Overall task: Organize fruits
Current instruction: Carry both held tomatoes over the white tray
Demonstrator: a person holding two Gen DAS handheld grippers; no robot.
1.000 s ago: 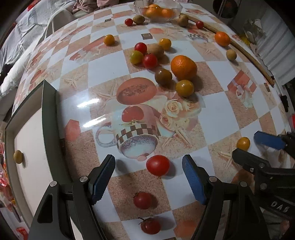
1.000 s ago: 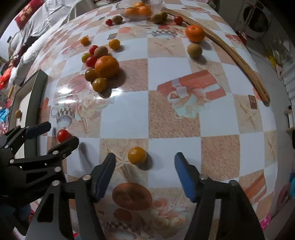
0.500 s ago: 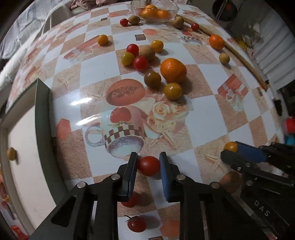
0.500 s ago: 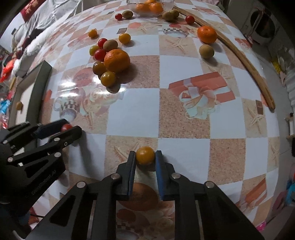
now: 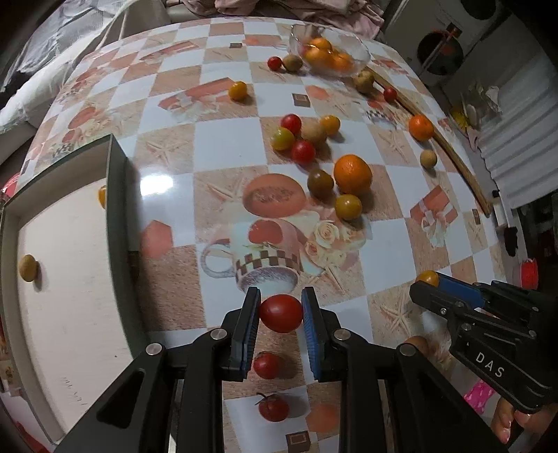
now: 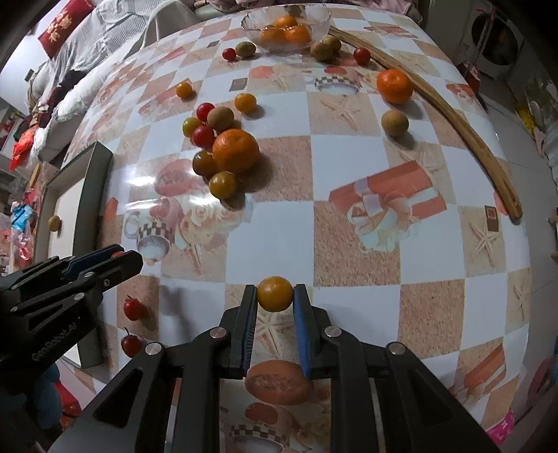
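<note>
1. Compared with half a second ago, both grippers have risen from the checked tablecloth (image 5: 216,153) with their fruit; the cloth pattern now shows beneath each, and a second ago both pairs of fingers stood wide apart.
2. The white tray (image 5: 69,278) at the table's left edge is cut off by the frame; one small yellow-brown fruit (image 5: 28,267) lies in it, and another at its dark rim is half hidden.
3. The glass bowl (image 6: 314,19) at the far edge holds oranges; how many is hard to make out.
4. The left gripper (image 5: 281,313) is clamped on a red tomato (image 5: 281,313), which sits between the blue pads near their tips.
5. The right gripper (image 6: 274,294) pinches a small orange-yellow tomato (image 6: 274,293) right at its fingertips, partly poking out past them.
</note>
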